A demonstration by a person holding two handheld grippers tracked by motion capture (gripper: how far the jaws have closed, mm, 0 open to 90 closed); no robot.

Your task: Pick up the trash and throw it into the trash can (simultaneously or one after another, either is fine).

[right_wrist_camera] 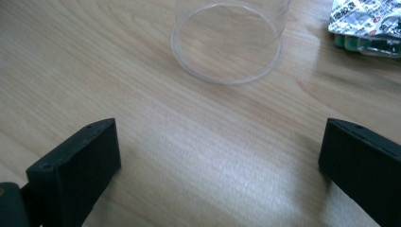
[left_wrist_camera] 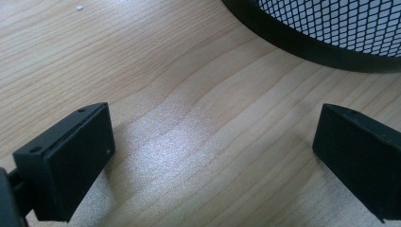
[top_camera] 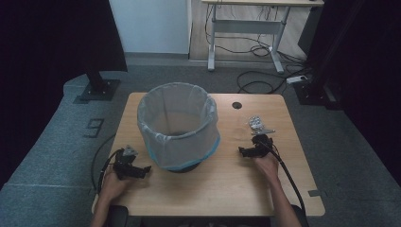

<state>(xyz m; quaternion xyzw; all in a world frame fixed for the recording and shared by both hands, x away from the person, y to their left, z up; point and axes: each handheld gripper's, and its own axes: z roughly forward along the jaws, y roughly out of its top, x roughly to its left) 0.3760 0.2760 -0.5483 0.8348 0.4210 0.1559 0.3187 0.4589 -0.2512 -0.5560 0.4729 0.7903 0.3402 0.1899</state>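
Little of the work looks done. The right gripper (top_camera: 248,150) rests low on the wooden table (top_camera: 236,189), jaws spread wide and empty, pointed at a clear plastic cup (right_wrist_camera: 230,40) and a small pile of foil packets (right_wrist_camera: 366,21) just beyond it. The left gripper (top_camera: 137,172) sits beside the lined mesh bin (top_camera: 177,125), its jaws also spread with nothing between them. Picking up the litter and dropping it in the bin appears to be all still ahead (the bin's floor looks bare, though it is dim).

The right gripper view makes the cup plain; from the high view it is nearly invisible against the wood, and only the packets (top_camera: 257,124) stand out. The left gripper view shows the bin's black base and mesh wall (left_wrist_camera: 331,23) close up.
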